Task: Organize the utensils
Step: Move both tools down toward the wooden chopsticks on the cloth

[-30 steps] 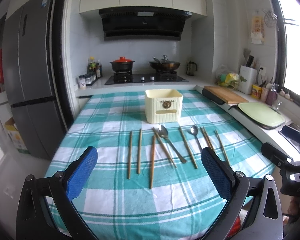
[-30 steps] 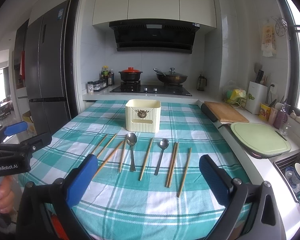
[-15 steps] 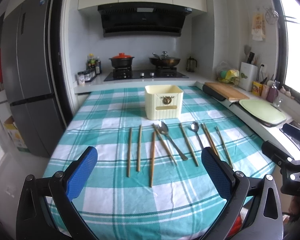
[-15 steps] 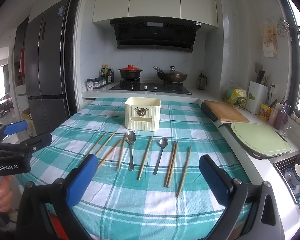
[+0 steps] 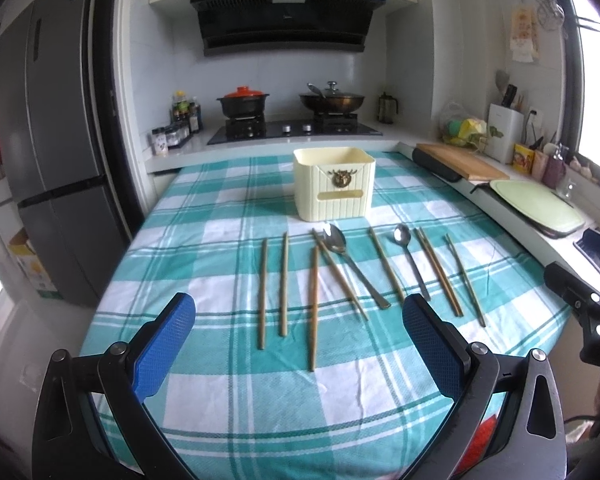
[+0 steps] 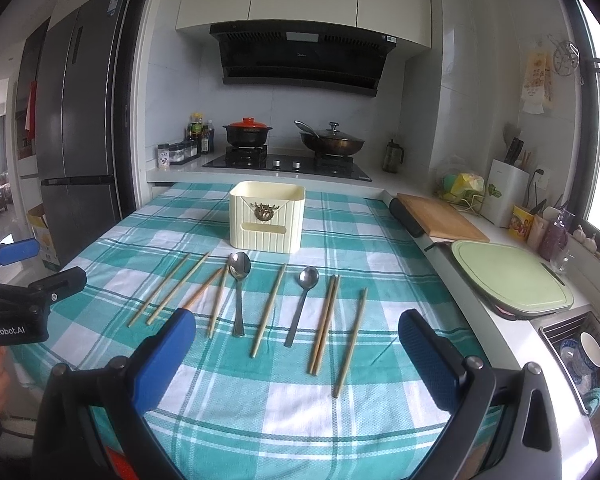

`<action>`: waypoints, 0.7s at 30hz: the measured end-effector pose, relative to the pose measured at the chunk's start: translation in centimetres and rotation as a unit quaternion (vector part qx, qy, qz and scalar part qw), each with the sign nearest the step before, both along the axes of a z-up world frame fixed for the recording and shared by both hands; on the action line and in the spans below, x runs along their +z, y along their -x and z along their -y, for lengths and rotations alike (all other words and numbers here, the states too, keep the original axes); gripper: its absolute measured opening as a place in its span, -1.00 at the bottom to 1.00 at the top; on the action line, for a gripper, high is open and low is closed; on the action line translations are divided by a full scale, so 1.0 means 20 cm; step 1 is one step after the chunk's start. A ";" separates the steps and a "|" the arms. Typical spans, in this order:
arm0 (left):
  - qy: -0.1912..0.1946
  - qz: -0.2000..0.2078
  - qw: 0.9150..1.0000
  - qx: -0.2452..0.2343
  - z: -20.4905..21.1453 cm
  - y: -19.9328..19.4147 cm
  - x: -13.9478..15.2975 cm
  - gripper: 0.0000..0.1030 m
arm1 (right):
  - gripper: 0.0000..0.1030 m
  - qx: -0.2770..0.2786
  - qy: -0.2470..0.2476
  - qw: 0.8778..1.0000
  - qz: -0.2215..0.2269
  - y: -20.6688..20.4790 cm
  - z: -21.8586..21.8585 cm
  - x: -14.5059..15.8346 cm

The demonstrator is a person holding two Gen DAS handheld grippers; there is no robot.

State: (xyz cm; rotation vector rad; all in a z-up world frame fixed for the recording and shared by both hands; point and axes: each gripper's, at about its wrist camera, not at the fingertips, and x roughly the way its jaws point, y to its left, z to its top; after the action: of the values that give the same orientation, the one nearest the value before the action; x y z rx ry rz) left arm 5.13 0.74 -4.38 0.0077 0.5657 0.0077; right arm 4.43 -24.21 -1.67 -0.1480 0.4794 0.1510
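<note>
Several wooden chopsticks (image 5: 284,284) and two metal spoons, a large spoon (image 5: 336,240) and a smaller spoon (image 5: 402,236), lie in a row on the teal checked tablecloth (image 5: 260,392). A cream utensil box (image 5: 334,184) stands behind them. The right wrist view shows the same chopsticks (image 6: 270,310), large spoon (image 6: 240,266), smaller spoon (image 6: 308,278) and box (image 6: 266,216). My left gripper (image 5: 300,348) is open and empty, near the table's front edge. My right gripper (image 6: 296,360) is open and empty, near the front edge to the right.
A counter runs along the right with a wooden cutting board (image 6: 440,216), a green board (image 6: 508,276) and a sink (image 6: 580,352). A stove with two pots (image 5: 292,102) is behind the table. A grey fridge (image 5: 56,160) stands at left.
Both grippers have moved slightly closer to the table and tilted a little downward; the utensils look a bit nearer. Nothing on the table has moved.
</note>
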 end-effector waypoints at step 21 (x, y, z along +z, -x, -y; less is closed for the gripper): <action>0.024 -0.060 0.998 0.026 -0.12 -0.28 -0.19 0.99 | 1.00 -0.050 -0.007 0.999 -0.020 -0.25 0.27 -0.17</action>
State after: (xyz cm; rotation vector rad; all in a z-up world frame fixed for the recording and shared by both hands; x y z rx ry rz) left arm 10.82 3.22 -8.17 -0.0544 0.6866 0.0438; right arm 9.37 -29.71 -4.99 -0.1074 0.5244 0.0592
